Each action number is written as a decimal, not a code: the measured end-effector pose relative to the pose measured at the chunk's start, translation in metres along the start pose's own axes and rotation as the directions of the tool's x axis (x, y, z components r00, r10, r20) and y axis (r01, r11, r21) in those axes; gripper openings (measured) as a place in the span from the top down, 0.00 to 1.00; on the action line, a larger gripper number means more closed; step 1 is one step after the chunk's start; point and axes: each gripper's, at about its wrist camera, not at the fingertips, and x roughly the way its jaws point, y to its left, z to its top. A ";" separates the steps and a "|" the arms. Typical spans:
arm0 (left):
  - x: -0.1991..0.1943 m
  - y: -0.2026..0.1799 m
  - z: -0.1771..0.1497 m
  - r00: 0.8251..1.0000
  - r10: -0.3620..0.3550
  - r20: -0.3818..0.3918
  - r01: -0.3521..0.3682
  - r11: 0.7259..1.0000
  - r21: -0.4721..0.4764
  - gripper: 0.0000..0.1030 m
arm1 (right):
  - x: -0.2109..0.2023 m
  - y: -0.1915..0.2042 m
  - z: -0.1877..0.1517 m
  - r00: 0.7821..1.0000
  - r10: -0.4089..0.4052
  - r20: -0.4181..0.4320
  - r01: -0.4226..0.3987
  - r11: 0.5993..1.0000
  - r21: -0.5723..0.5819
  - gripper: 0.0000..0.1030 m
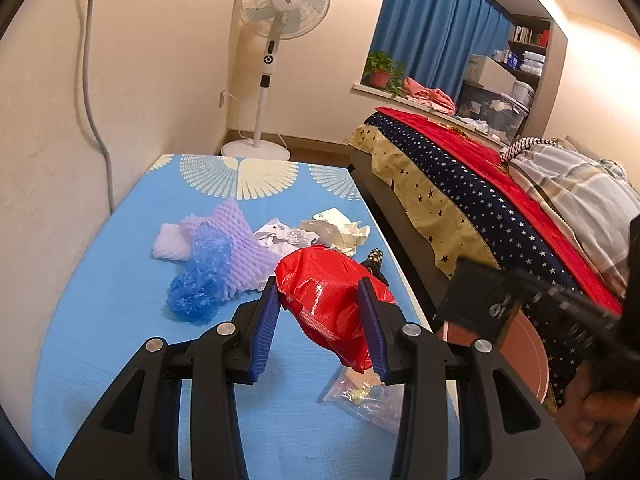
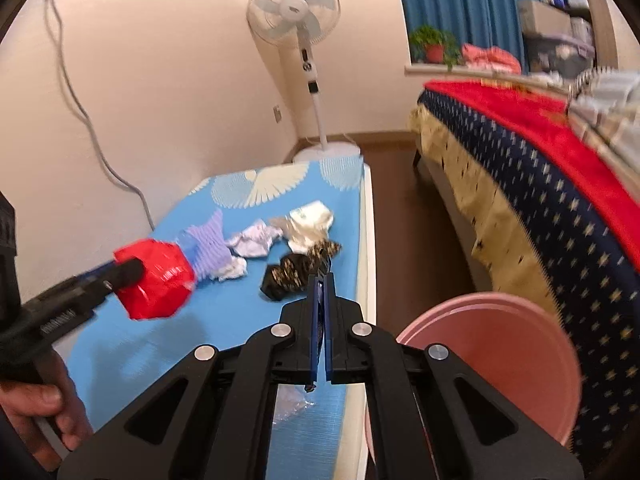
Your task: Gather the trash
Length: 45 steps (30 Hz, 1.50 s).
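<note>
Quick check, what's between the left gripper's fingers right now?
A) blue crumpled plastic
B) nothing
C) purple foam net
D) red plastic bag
D: in the left wrist view the red plastic bag sits between the left gripper fingers, clear of the blue mat; the right wrist view also shows it held up in that gripper.

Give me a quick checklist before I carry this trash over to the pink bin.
1. Left tongs gripping the red bag: ok.
2. Right tongs shut on the black patterned wrapper: ok, a thin edge only.
3. Wrapper fully off the blue table: cannot tell.
4. Pink bin open, beside the table: ok.
5. Table cleared: not ok; purple foam net, blue plastic, crumpled paper and a clear packet remain.
</note>
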 end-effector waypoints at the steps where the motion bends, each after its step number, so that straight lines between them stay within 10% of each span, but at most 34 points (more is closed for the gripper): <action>1: -0.002 -0.001 0.000 1.000 -0.001 0.002 0.001 1.000 0.006 0.62 | -0.007 0.003 0.003 1.000 -0.009 0.011 0.009 1.000 -0.010 0.98; 28: -0.002 -0.104 -0.022 0.991 -0.135 0.006 0.132 0.972 0.193 0.62 | -0.101 -0.095 -0.010 0.933 -0.350 0.077 0.341 0.933 0.117 0.97; 39: 0.028 -0.160 -0.033 0.981 -0.188 -0.057 0.196 0.949 0.248 0.61 | -0.094 -0.115 -0.015 0.941 -0.336 0.029 0.328 0.932 0.151 0.97; 45: 0.048 -0.178 -0.043 0.963 -0.218 -0.159 0.253 0.935 0.249 0.44 | -0.084 -0.116 -0.017 0.935 -0.353 -0.015 0.352 0.926 0.138 0.71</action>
